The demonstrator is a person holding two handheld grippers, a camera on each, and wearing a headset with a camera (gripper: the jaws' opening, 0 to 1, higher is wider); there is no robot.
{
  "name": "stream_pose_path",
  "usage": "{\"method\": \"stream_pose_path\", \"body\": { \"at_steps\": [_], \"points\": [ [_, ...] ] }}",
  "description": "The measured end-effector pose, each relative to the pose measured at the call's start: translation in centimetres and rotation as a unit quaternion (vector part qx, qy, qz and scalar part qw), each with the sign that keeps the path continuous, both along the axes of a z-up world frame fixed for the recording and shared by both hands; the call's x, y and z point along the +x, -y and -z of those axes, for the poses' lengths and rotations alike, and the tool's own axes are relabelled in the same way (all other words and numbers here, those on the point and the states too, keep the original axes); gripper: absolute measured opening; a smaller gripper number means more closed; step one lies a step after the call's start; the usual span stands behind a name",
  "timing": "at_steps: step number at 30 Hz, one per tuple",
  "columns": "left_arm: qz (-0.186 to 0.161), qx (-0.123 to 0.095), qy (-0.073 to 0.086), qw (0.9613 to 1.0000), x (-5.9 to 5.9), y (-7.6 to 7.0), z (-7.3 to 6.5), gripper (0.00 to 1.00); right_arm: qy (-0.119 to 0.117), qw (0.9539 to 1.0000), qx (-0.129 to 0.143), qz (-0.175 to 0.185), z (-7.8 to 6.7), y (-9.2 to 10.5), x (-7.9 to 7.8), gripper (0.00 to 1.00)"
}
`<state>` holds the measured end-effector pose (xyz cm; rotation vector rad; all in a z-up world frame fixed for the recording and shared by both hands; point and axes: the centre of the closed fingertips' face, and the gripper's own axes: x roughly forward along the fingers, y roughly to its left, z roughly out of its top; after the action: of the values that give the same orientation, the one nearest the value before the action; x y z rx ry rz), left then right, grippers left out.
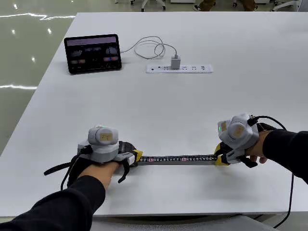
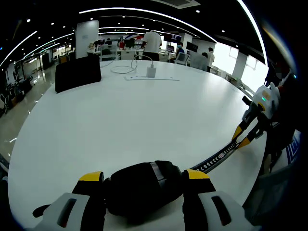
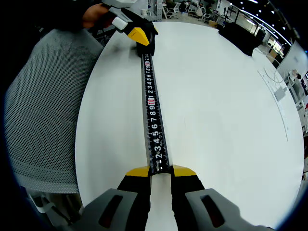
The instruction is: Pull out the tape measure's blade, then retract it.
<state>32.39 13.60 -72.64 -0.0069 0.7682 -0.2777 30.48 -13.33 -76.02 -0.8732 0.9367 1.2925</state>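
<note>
You are gripping the tape measure's black case (image 2: 144,190) with your left hand-held gripper (image 2: 144,175). Its 2 yellow-tipped jaws are pressing on the 2 sides of the case, so it is clenched around it. In the head view this gripper is sitting at about 7 o'clock on the white tabletop (image 1: 192,106), and the case is resting on the surface.

Your right hand-held gripper (image 3: 161,170) is standing at about 4 o'clock in the same view, and its jaws are pinching the free end of the blade (image 3: 153,110). The blade is stretching out of the case and is lying low along the tabletop in a straight line between the 2 grippers, with the printed side facing up. In the right gripper view the numbers are beginning with 1 at the jaws and are growing toward the case at 12 o'clock.

Well apart from the work, a dark tablet (image 1: 93,53) is leaning upright at 11 o'clock in the head view. A white power strip (image 1: 179,69) with a charger (image 1: 175,62) and a looped white cable (image 1: 149,45) is lying near 12 o'clock.
</note>
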Motion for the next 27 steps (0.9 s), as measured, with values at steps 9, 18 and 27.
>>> {"method": "stream_pose_path", "body": {
  "at_steps": [9,18,27],
  "points": [
    [0.006,0.005,0.002,1.0000,0.42,-0.18,0.12,0.61,-0.003,0.9999,0.006,0.014,0.18,-0.15,0.68,0.11],
    [0.012,0.023,0.006,0.9996,0.25,-0.14,0.15,0.60,-0.009,0.9999,0.003,0.011,0.29,-0.18,0.61,0.11],
    [0.016,0.028,0.009,0.9994,0.29,-0.14,0.17,0.60,-0.006,0.9998,0.007,0.018,0.25,-0.34,0.52,0.11]
  ]
}}
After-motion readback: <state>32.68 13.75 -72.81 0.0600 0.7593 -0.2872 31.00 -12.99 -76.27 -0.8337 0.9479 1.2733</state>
